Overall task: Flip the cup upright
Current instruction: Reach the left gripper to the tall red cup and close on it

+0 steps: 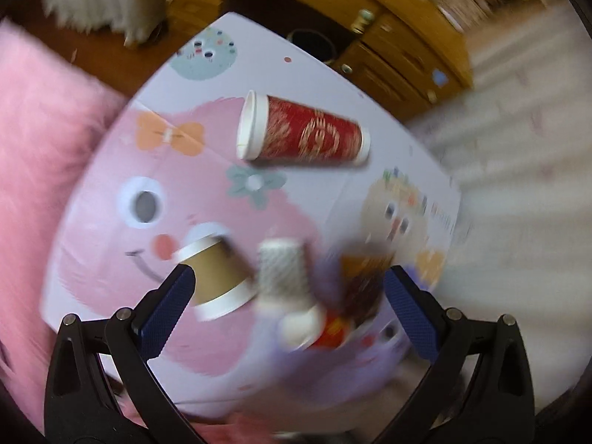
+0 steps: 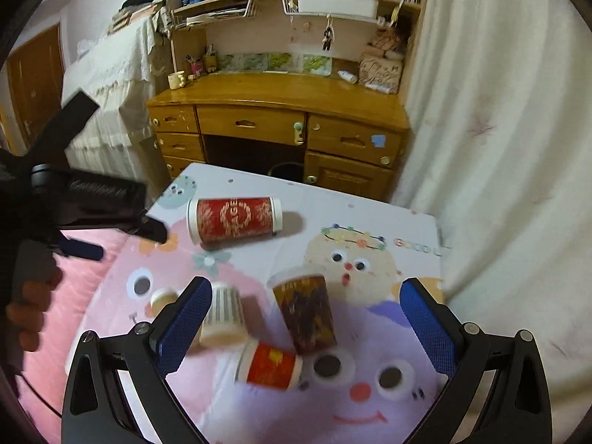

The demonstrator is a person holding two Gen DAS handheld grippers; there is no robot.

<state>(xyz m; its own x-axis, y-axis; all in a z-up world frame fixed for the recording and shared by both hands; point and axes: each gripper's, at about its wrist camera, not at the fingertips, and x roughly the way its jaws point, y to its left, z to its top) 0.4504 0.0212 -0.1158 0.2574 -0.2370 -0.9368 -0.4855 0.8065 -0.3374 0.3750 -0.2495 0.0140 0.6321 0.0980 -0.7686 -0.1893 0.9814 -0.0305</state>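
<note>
A: What carries the cups?
B: A table (image 2: 388, 222) under a cartoon-printed cloth (image 2: 333, 414) – pink and lilac faces. Behind it stands a wooden desk (image 2: 277, 111) with shelves, a pale curtain (image 2: 499, 148) to the right, and a pink blanket (image 1: 33, 140) beside the table.
A: How many cups?
B: Five. A large red cup (image 2: 234, 217) lies on its side at the far part. Nearer are a brown cup (image 1: 216, 277), a white patterned cup (image 2: 223, 312), a dark cup (image 2: 307, 310) and a small red cup (image 2: 269, 364), close together.
A: And the claws?
B: The left claw (image 1: 288, 305) is spread wide, holding nothing. The right claw (image 2: 307, 327) also – spread above the near cups.
</note>
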